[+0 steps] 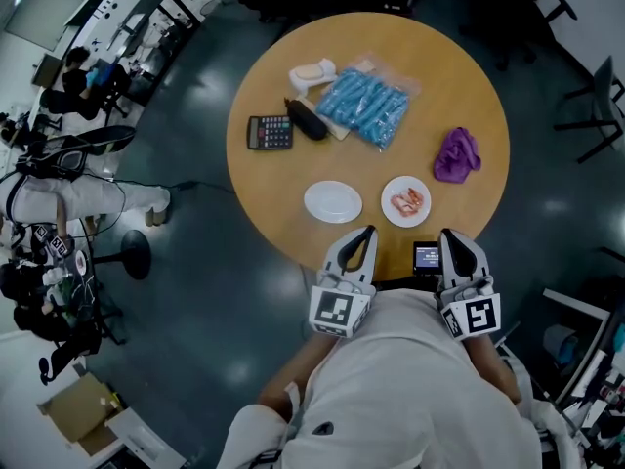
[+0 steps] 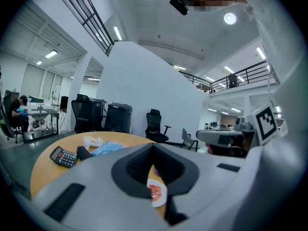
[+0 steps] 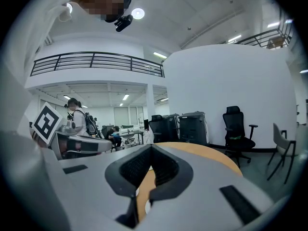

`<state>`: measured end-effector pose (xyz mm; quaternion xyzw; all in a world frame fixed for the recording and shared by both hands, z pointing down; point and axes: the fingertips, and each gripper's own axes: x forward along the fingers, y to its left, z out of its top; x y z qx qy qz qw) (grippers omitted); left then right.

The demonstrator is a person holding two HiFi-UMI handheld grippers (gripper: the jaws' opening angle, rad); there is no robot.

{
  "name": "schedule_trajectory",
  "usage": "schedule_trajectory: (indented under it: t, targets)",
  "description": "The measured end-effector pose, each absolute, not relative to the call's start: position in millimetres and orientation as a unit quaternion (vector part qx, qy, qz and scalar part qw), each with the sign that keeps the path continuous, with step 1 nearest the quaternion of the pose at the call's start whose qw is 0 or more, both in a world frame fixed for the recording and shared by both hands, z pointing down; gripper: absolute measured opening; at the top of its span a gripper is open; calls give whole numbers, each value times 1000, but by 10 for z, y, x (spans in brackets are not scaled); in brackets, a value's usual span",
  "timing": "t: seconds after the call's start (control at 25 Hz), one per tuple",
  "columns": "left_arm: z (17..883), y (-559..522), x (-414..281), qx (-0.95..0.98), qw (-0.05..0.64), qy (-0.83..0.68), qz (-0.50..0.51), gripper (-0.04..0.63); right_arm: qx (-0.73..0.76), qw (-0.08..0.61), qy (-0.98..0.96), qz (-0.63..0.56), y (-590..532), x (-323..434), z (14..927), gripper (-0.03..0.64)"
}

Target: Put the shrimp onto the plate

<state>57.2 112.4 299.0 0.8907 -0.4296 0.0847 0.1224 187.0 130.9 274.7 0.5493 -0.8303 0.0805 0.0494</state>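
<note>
Pink shrimp (image 1: 407, 201) lie on a small white plate (image 1: 421, 215) near the table's front edge. An empty white plate (image 1: 332, 201) sits to its left. My left gripper (image 1: 363, 234) hovers at the table edge just in front of the empty plate, shut with nothing in it. My right gripper (image 1: 451, 237) is held right of the shrimp plate's front, also shut and empty. In the left gripper view, the shrimp (image 2: 155, 191) show through the slit below the gripper (image 2: 154, 148). The right gripper (image 3: 151, 150) looks over the tabletop (image 3: 207, 154).
On the round wooden table (image 1: 488, 96) lie a purple cloth (image 1: 457, 154), a blue packet (image 1: 363, 106), a black calculator (image 1: 270, 132), a black case (image 1: 307, 119) and a white object (image 1: 312, 72). A small screen device (image 1: 427, 255) sits at the front edge between the grippers.
</note>
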Motion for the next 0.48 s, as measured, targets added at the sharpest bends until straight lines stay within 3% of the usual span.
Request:
schedule_trajectory:
  t: [0.48]
  targets:
    - [3009,1111,558,886,126,-438,84,8,540,52,-836,83,1247,1862,2758,15]
